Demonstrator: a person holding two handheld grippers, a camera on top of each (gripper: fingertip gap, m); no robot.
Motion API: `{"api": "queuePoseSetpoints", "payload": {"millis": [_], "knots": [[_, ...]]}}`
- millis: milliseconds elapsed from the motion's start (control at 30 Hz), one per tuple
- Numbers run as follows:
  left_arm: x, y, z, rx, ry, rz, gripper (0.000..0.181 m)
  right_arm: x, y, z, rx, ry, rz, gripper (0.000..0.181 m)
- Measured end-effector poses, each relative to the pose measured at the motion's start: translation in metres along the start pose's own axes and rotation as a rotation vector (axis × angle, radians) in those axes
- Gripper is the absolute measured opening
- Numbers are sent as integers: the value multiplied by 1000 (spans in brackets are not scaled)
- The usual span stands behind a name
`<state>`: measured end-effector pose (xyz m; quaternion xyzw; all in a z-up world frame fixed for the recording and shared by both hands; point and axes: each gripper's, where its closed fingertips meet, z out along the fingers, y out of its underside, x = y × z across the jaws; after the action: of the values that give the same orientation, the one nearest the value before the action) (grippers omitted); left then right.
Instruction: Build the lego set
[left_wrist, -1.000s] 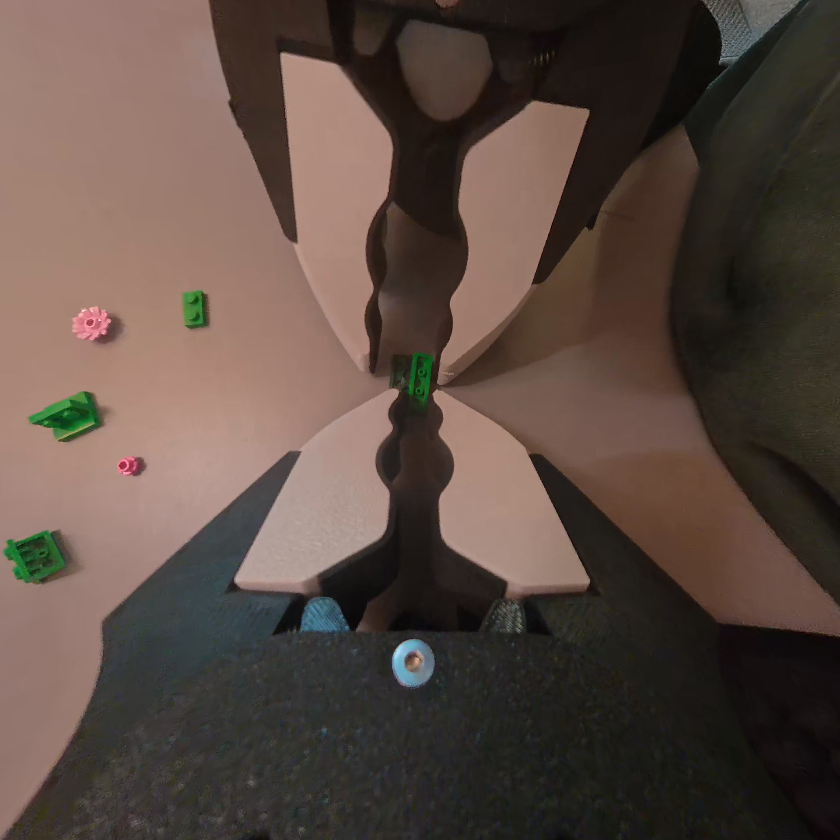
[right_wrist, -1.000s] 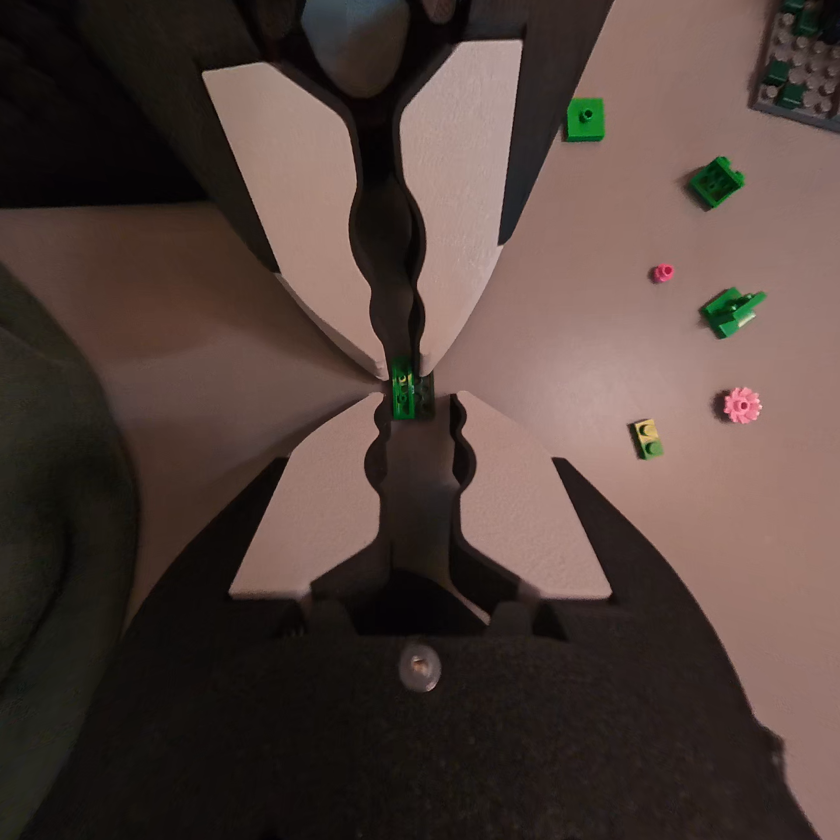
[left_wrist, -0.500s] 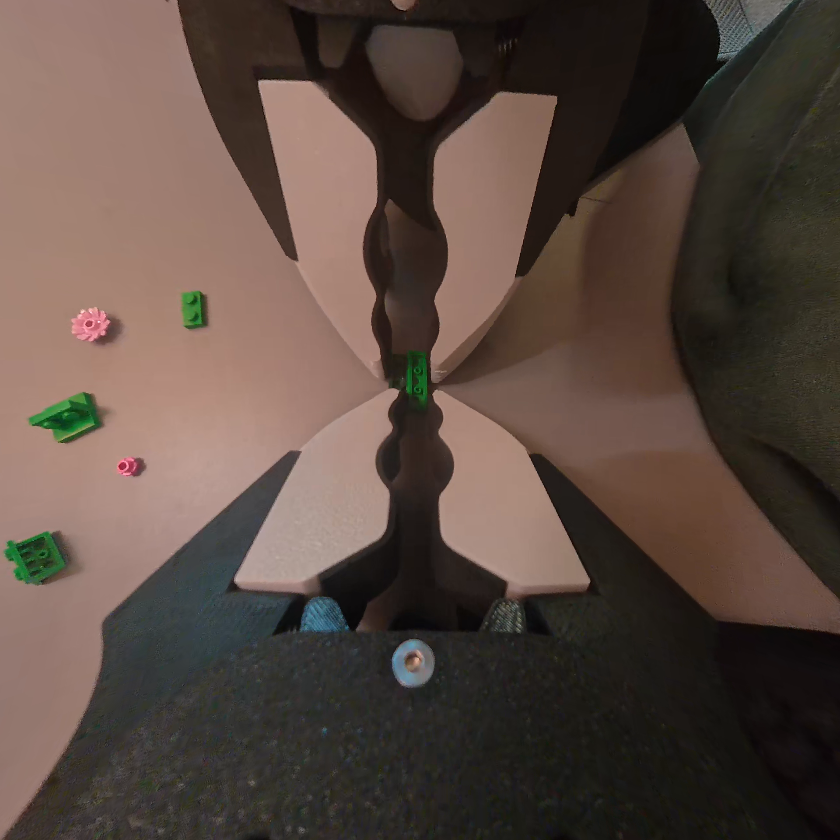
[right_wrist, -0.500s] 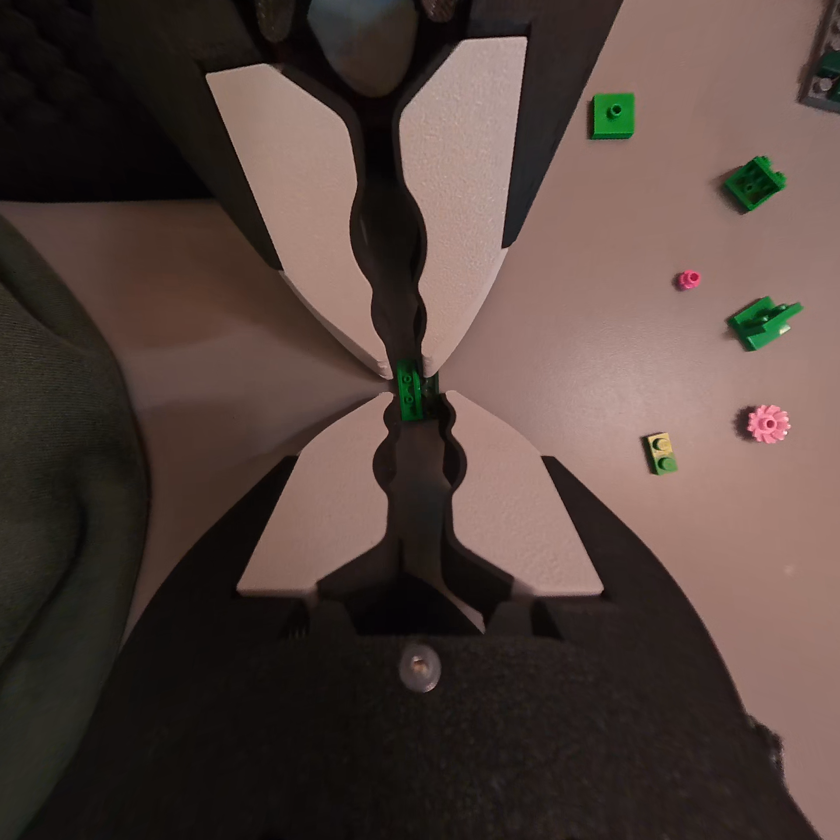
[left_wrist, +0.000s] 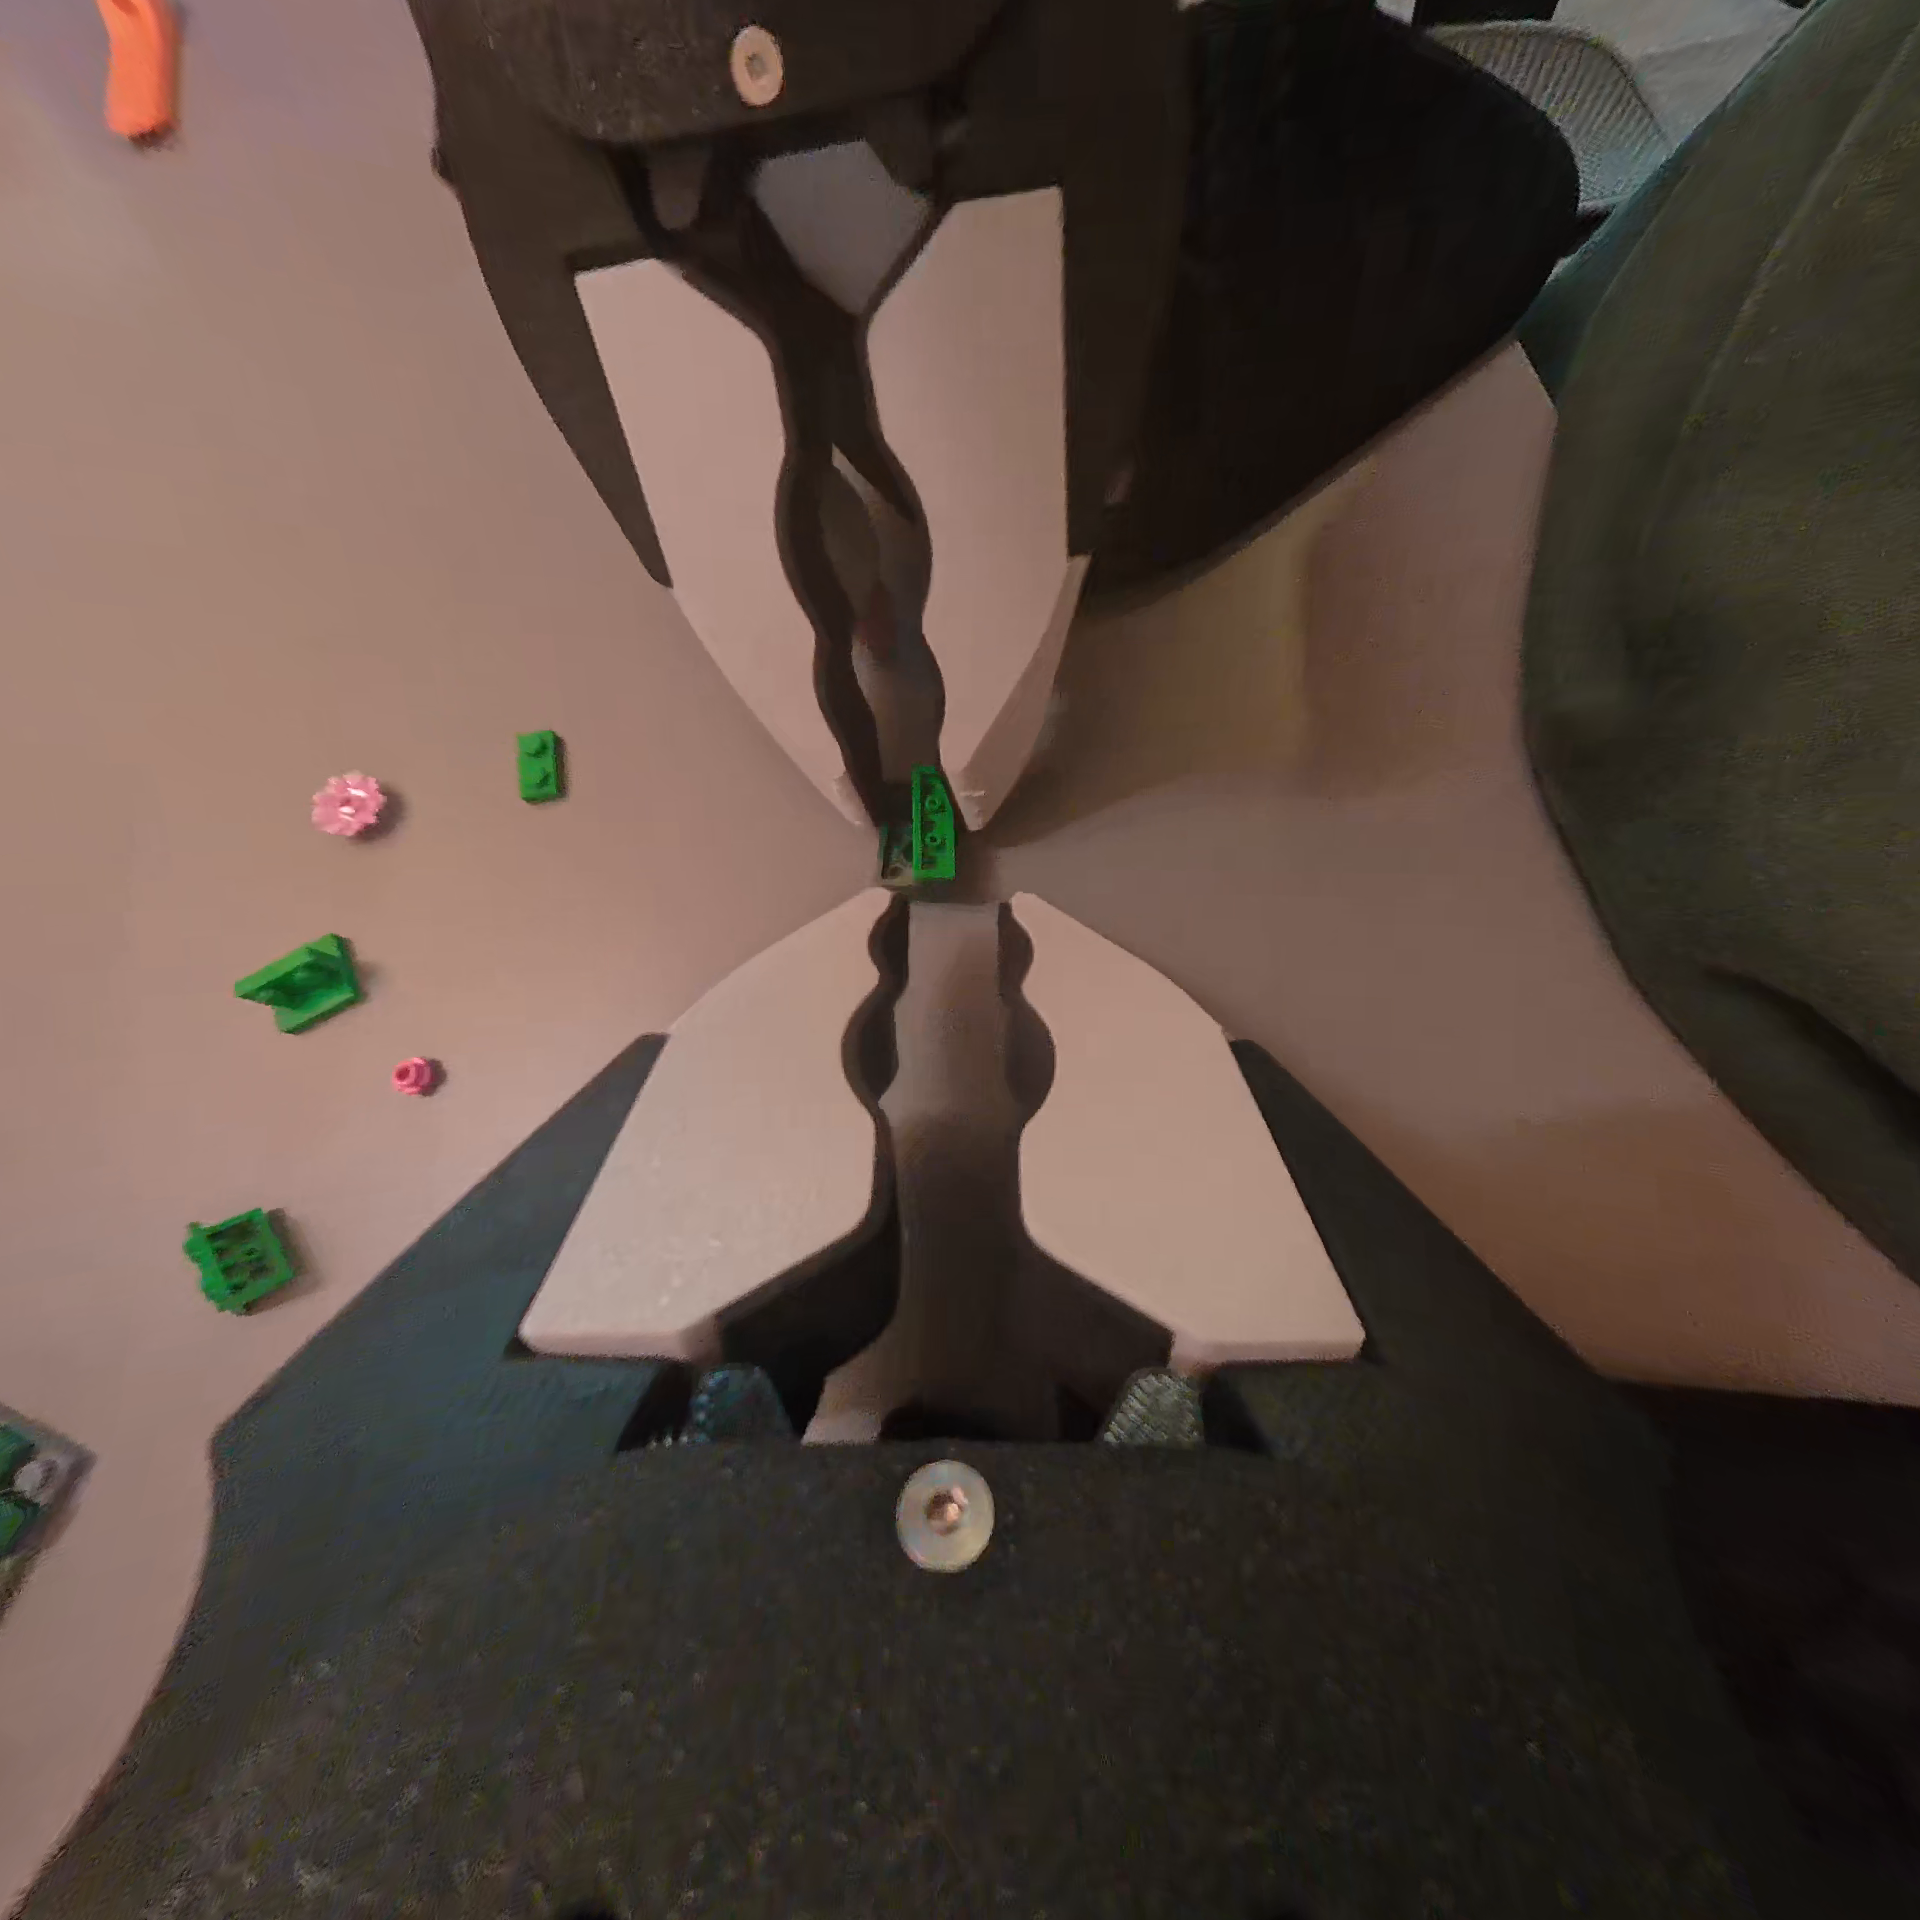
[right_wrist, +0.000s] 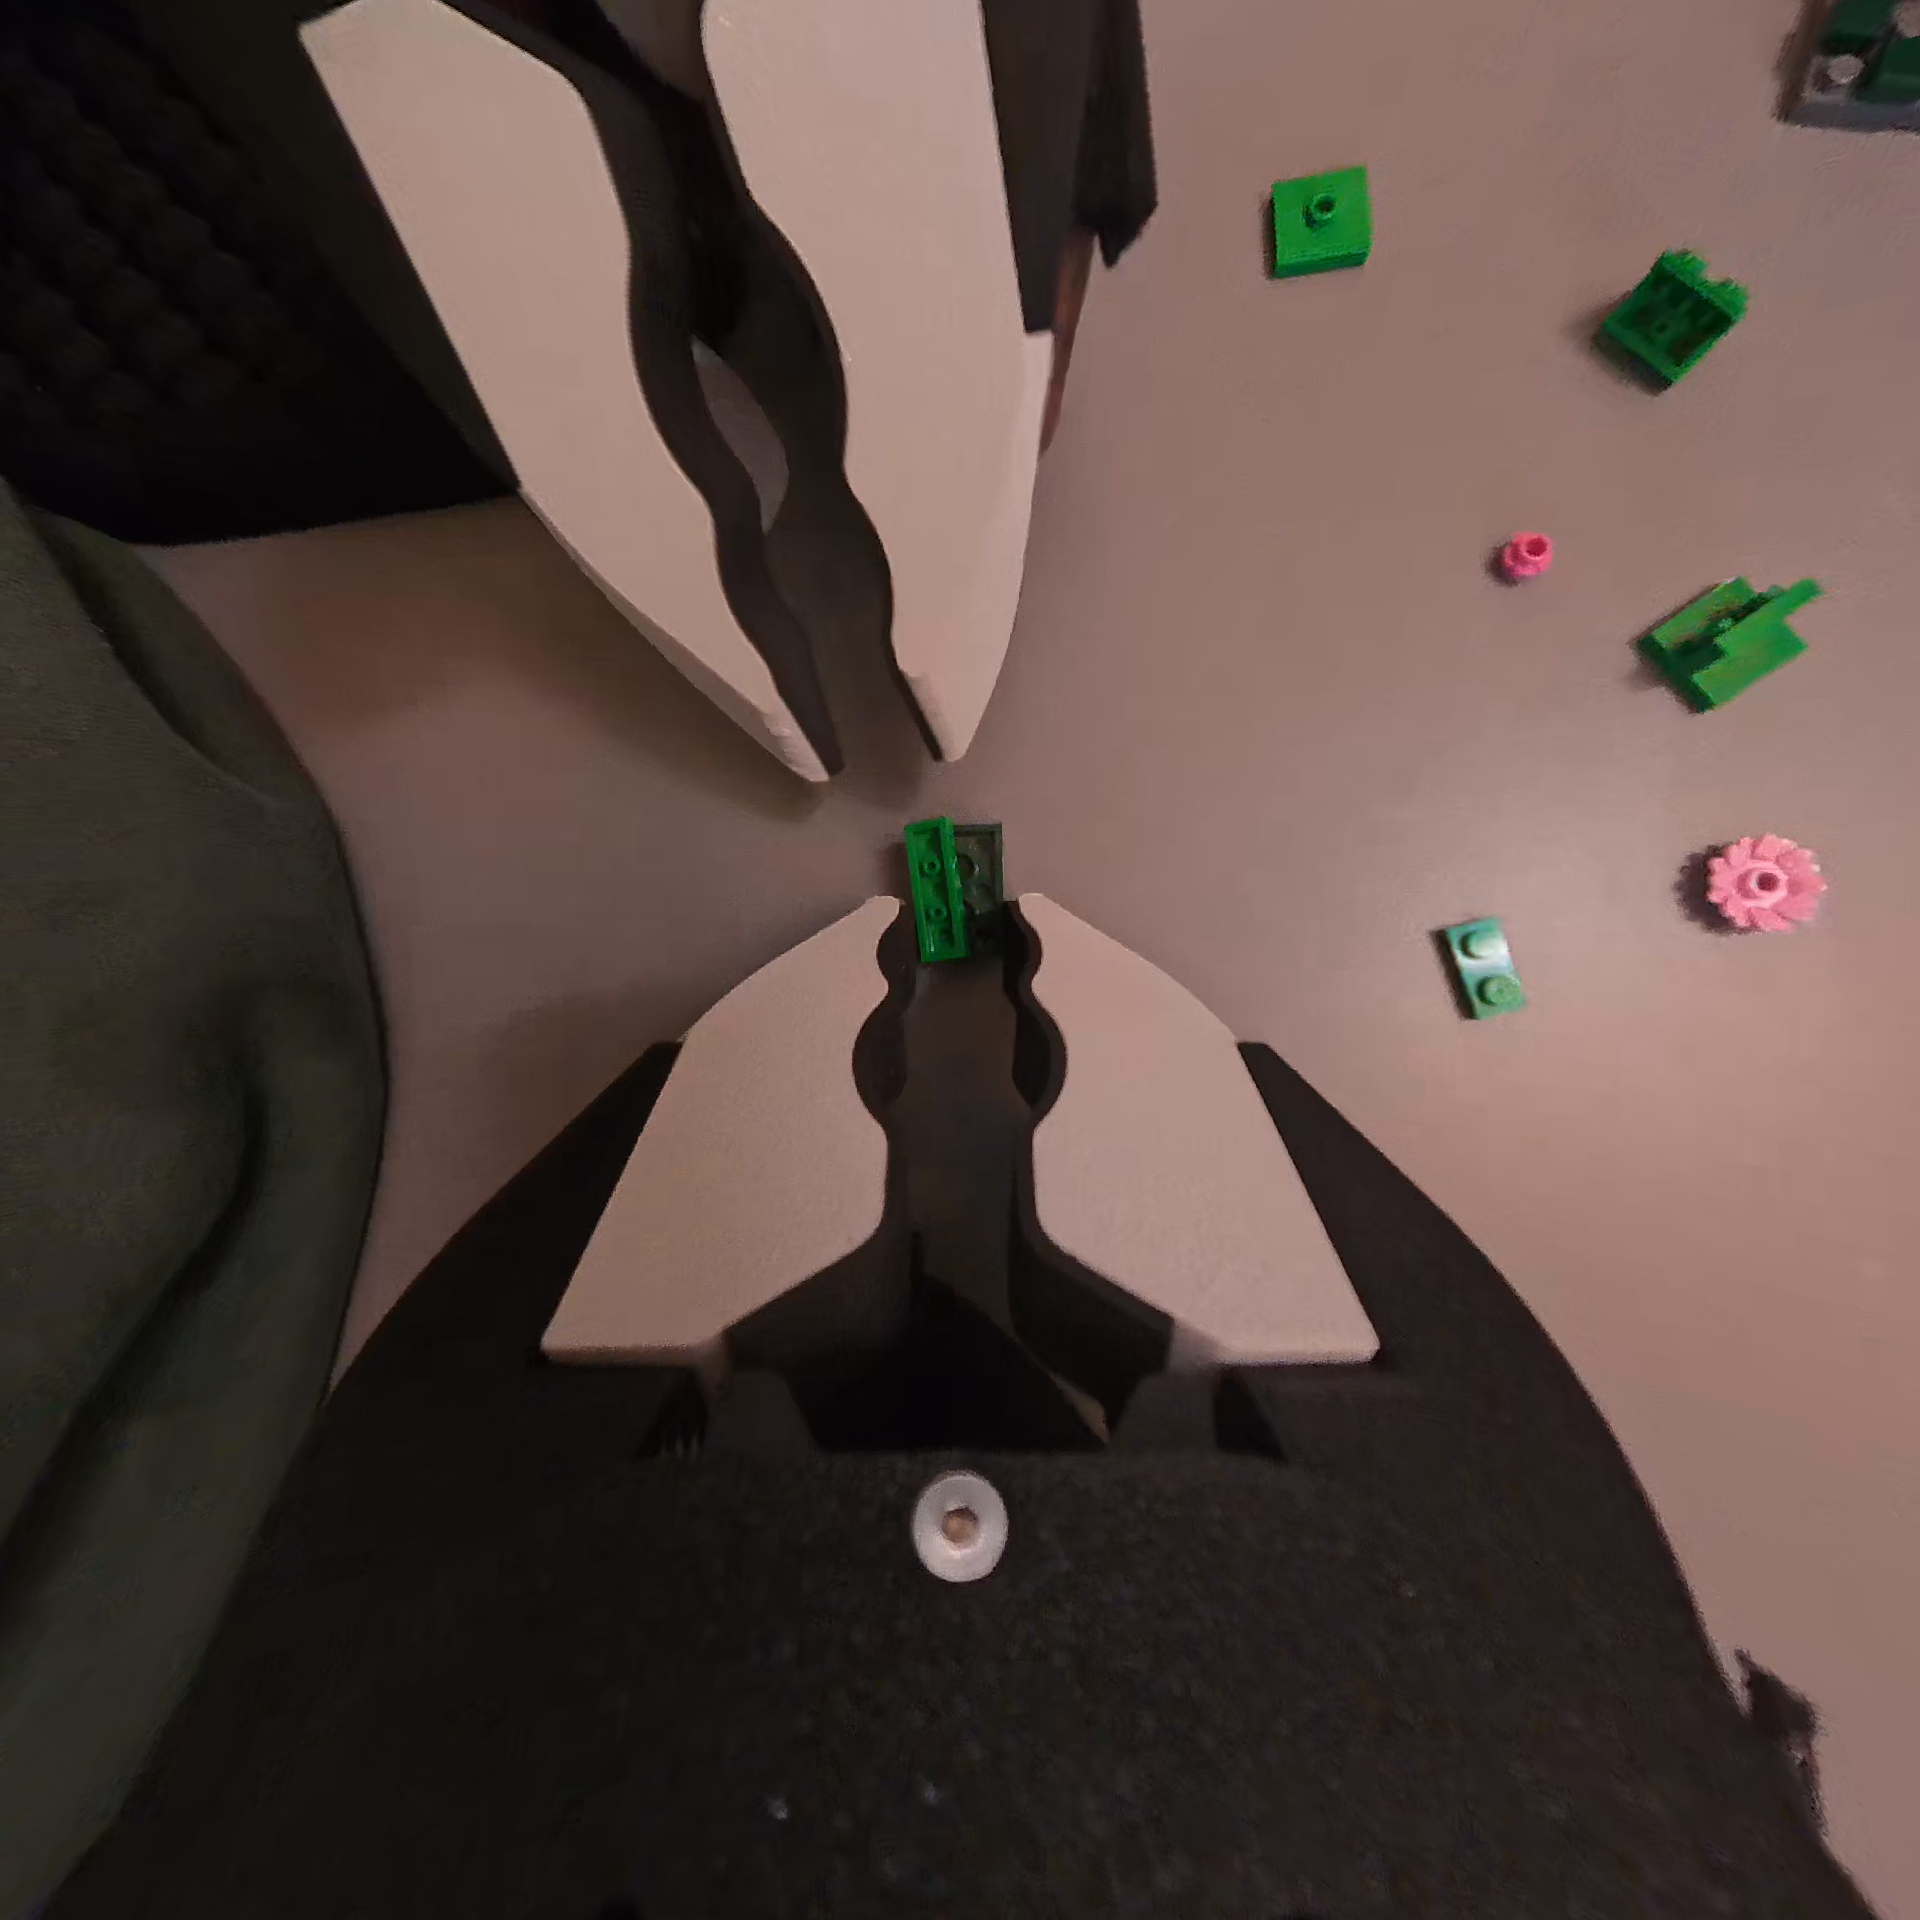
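A small green assembly of two joined plates (right_wrist: 951, 894) is pinched upright in my right gripper (right_wrist: 961, 906), above the tan table. My left gripper (left_wrist: 943, 904) faces it tip to tip with its jaws slightly parted and empty. In the left wrist view the assembly (left_wrist: 925, 836) sits between the right gripper's tips (left_wrist: 914, 821), just beyond my left fingertips. In the right wrist view the left gripper (right_wrist: 883, 769) stands a short gap away from the assembly.
Loose pieces lie to one side: a pink flower (right_wrist: 1763, 883), a green two-stud plate (right_wrist: 1484, 966), a green bracket (right_wrist: 1725, 644), a pink stud (right_wrist: 1525, 556), a green brick (right_wrist: 1671, 317), a green square tile (right_wrist: 1320, 220). A grey baseplate (right_wrist: 1849, 73) is beyond. A person's dark clothing (left_wrist: 1714, 623) borders the table. Left tips and right tips are each some 10 cm from the pink stud (right_wrist: 1525, 556). It turns up in the left wrist view (left_wrist: 403, 1074) as well.
My left gripper has let go of the green assembly, opened a little and drawn back. The right gripper still holds it. Both views have shifted toward the loose pieces.
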<state>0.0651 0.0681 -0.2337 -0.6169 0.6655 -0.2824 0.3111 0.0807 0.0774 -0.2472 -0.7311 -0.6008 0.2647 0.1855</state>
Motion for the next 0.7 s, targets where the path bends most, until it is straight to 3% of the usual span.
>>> {"api": "queuePoseSetpoints", "payload": {"millis": [333,467,700], "knots": [[0,-36,-12,199,-154,257,27,-11,-17,-26,133,-399,177,16],[-3,-43,-14,217,-233,348,26,-24,-30,-35,166,-572,252,16],[-2,-36,-8,184,-236,371,21,-25,-29,-27,135,-589,240,15]]}}
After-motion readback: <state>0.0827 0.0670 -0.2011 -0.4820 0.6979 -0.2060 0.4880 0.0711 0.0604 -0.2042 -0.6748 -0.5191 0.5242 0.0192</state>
